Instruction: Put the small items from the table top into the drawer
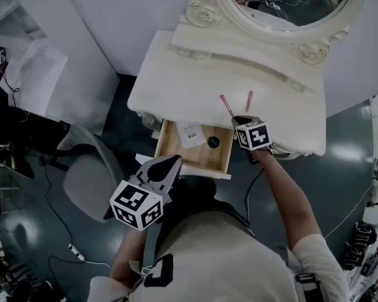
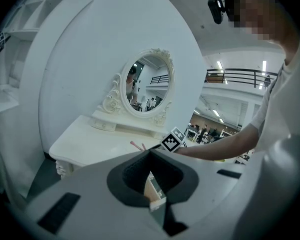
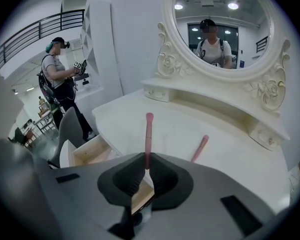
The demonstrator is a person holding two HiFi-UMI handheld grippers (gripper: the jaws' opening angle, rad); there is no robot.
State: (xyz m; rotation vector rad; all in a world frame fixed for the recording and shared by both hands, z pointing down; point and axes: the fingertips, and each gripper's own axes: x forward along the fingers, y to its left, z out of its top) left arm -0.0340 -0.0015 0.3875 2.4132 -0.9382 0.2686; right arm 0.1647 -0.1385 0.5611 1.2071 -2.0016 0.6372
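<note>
Right tool [image 3: 148,156] pinches the first pink brush [image 3: 149,129] by its end; it juts forward over the worktop [image 3: 130,116]. We count two brushes: the second brush [image 3: 199,149] lies just right of it. One drawer [image 1: 195,167] stands open, holding a white card [image 1: 190,134] and a dark disc [image 1: 213,142]. Left tool [image 2: 150,154] is pressed together, empty.
</note>
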